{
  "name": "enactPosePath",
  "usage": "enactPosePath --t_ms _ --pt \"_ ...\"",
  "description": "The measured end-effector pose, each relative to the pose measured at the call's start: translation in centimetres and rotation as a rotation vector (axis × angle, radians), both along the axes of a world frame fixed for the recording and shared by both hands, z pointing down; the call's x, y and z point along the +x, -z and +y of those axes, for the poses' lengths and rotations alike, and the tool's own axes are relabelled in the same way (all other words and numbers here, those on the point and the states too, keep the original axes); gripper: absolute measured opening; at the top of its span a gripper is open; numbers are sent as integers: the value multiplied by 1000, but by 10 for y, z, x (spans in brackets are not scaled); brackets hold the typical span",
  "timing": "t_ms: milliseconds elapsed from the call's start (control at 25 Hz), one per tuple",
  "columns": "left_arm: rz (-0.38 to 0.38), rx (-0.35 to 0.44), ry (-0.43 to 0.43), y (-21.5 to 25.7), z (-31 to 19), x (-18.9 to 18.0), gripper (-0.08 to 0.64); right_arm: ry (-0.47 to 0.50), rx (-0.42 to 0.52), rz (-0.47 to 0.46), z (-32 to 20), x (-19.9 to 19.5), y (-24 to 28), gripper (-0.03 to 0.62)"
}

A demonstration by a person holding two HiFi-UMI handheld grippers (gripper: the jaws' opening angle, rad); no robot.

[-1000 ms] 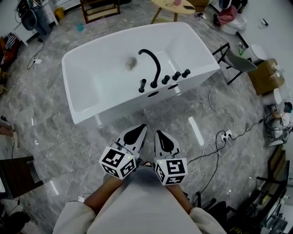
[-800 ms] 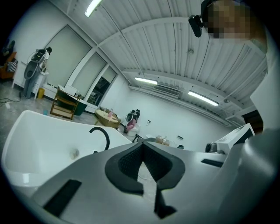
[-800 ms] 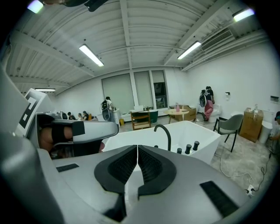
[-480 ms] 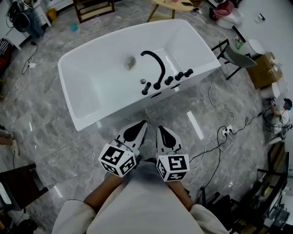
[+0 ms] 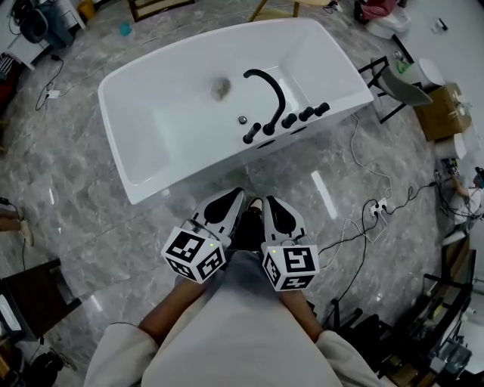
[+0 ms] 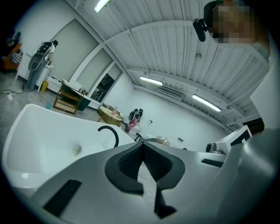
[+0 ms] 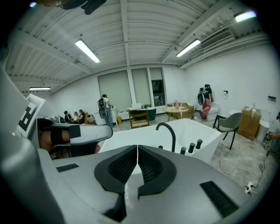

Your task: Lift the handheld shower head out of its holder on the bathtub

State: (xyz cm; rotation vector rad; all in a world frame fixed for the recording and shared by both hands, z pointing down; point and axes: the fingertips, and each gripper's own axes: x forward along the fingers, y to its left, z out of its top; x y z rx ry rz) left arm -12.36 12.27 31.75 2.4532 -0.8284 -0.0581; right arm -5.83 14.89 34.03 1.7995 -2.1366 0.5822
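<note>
The white bathtub stands on the floor ahead of me. On its near rim rise a black curved spout and a row of black fittings. The upright piece at the row's left end looks like the handheld shower head in its holder. My left gripper and right gripper hang side by side short of the tub, both shut and empty. The left gripper view shows shut jaws and the spout. The right gripper view shows shut jaws, the spout and the fittings.
Cables and a power strip lie on the marble floor to the right. A grey chair and a cardboard box stand right of the tub, with a round wooden table behind it. A dark stool sits at the left.
Both grippers have come forward, closer to the tub's near rim, still side by side and shut. The tub now sits nearer in the head view.
</note>
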Motion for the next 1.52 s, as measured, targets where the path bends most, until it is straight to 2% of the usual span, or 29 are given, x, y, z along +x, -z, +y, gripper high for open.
enactPosePath --t_ms 560,960,1520 --pt "-12 -9 -8 -7 -40 8 5 18 3 -8 -42 4 -1 18" --pt "-60 -55 -58 -25 -79 56 5 10 -6 -31 -88 48 -5 18" --pt "-112 -67 -68 -32 -139 116 5 97 4 -70 -168 97 -6 18"
